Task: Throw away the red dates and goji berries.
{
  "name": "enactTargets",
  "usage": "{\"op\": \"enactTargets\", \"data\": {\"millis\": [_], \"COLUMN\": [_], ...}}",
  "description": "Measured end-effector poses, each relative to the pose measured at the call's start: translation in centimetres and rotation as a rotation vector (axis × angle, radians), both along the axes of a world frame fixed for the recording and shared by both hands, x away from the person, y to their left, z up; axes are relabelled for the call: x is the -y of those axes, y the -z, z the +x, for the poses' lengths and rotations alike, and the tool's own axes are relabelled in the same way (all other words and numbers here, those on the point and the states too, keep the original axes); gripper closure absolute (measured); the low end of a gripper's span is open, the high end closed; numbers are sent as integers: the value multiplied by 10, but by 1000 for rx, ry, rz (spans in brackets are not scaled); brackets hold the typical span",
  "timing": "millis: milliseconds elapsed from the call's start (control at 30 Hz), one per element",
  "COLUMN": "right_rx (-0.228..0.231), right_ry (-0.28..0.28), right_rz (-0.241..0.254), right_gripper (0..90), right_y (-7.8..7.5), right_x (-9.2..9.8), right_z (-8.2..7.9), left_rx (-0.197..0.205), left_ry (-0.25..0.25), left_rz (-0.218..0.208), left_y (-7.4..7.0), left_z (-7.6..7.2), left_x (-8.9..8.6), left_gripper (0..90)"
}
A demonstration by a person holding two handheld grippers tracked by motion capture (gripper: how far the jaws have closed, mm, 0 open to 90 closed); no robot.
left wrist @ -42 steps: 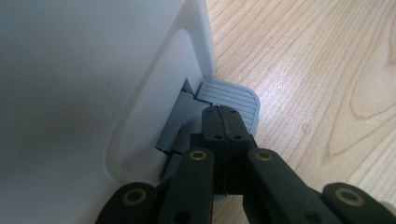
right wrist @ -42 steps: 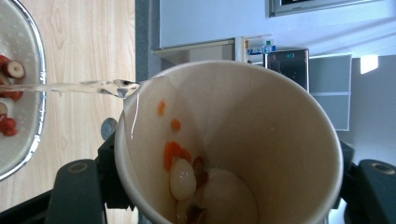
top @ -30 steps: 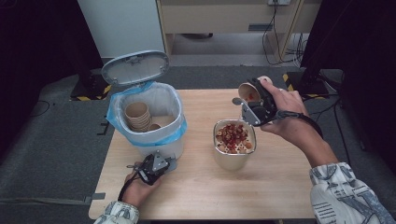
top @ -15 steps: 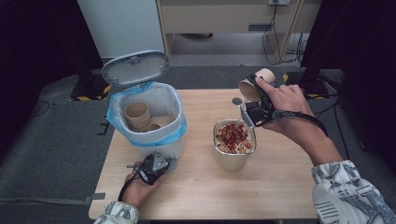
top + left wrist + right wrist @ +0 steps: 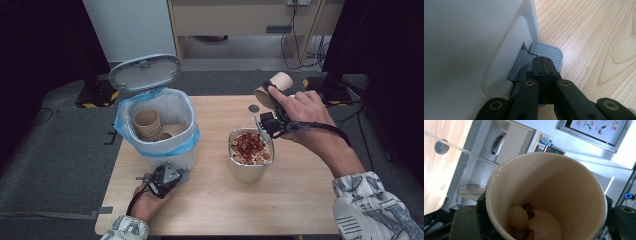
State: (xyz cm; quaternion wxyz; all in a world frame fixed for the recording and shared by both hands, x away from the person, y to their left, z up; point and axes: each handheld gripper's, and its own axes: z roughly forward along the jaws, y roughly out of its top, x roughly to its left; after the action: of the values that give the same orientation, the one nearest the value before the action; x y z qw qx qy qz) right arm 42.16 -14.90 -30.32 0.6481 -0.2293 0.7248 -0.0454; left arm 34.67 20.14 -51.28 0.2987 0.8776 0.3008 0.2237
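High view: we hold the paper cup (image 5: 274, 89) tilted above the food container (image 5: 248, 161); the right gripper (image 5: 269, 120) is half hidden by the hand.

Left gripper view: the left gripper (image 5: 544, 60) has jaws pressed together on the bin's (image 5: 474, 50) grey pedal (image 5: 550, 51), worktop (image 5: 594, 37) beside.

Right gripper view: jaws pinching the cup (image 5: 546, 197), scraps (image 5: 524, 218) inside, its base cut off.

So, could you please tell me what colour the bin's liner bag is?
The liner bag is light blue, seen best in the high view.

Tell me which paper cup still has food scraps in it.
The paper cup clamped in the right gripper, held tilted above the table. Scraps sit at its bottom; the stacked cups in the bin look empty.
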Motion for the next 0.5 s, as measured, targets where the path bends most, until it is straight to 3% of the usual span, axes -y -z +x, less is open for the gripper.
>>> {"op": "enactTargets", "data": {"millis": [500], "right_rx": [26], "right_ry": [-15], "right_rz": [-3], "right_gripper": [287], "right_y": [1], "right_x": [-3], "right_z": [-2], "left_rx": [1], "left_ry": [2], "left_rz": [4], "left_y": [0], "left_z": [0], "left_x": [0], "left_gripper": [899]}}
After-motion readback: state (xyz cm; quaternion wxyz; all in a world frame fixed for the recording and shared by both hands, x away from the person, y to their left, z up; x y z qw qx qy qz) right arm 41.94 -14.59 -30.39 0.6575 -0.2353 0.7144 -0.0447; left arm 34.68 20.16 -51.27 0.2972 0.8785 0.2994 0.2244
